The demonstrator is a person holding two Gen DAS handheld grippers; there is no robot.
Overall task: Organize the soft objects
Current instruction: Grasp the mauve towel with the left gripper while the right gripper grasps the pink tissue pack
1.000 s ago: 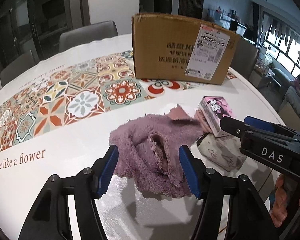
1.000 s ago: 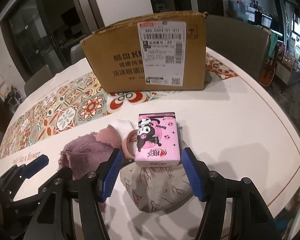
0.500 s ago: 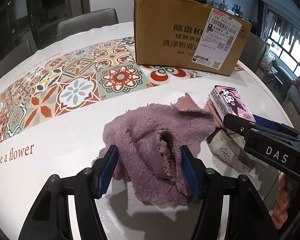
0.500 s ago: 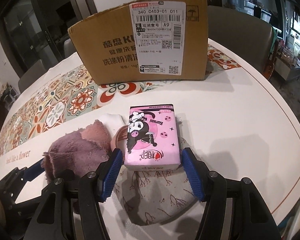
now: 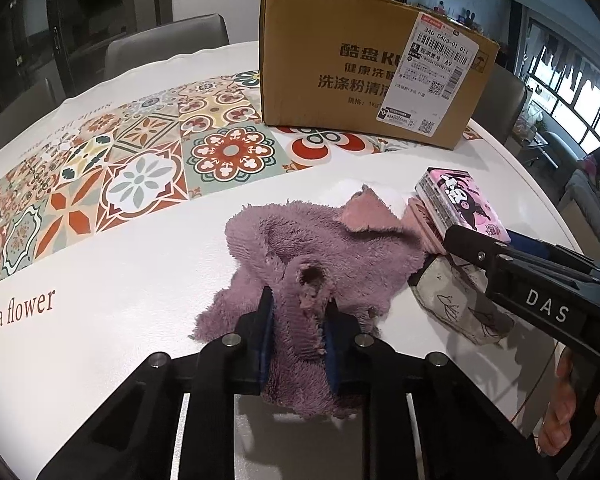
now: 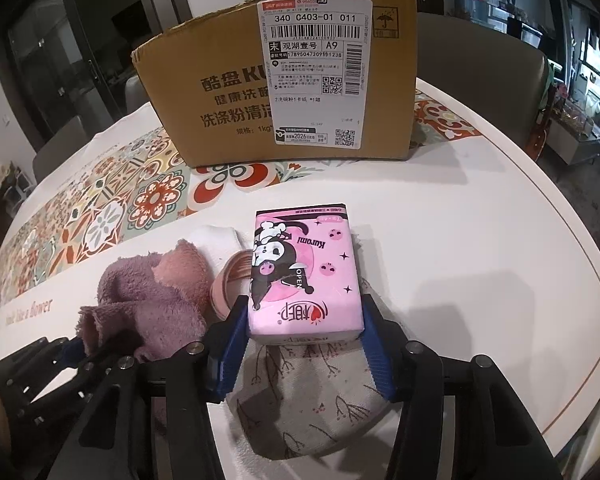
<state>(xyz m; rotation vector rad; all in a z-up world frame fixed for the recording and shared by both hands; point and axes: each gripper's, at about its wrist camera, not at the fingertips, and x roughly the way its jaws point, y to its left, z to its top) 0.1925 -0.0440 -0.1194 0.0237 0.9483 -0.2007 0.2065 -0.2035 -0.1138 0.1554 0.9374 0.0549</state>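
Note:
A fluffy purple towel (image 5: 320,248) lies crumpled on the white table; my left gripper (image 5: 298,320) is shut on its near fold. It also shows in the right wrist view (image 6: 148,308). A pink Kuromi tissue pack (image 6: 304,276) rests on a grey patterned cloth (image 6: 324,412); my right gripper (image 6: 304,344) is closed against the pack's near end on both sides. The pack (image 5: 460,204) and the right gripper (image 5: 540,276) show in the left wrist view. A pink cloth (image 6: 184,268), a white sock (image 6: 216,240) and a pink sock (image 6: 232,284) lie between towel and pack.
An open cardboard box (image 6: 284,92) stands at the back on a tile-patterned runner (image 5: 132,152). Grey chairs (image 5: 168,44) surround the round table, whose edge (image 6: 580,264) curves close on the right.
My left gripper moved forward and closed on the towel's fold. My right gripper advanced around the tissue pack and narrowed onto its sides.

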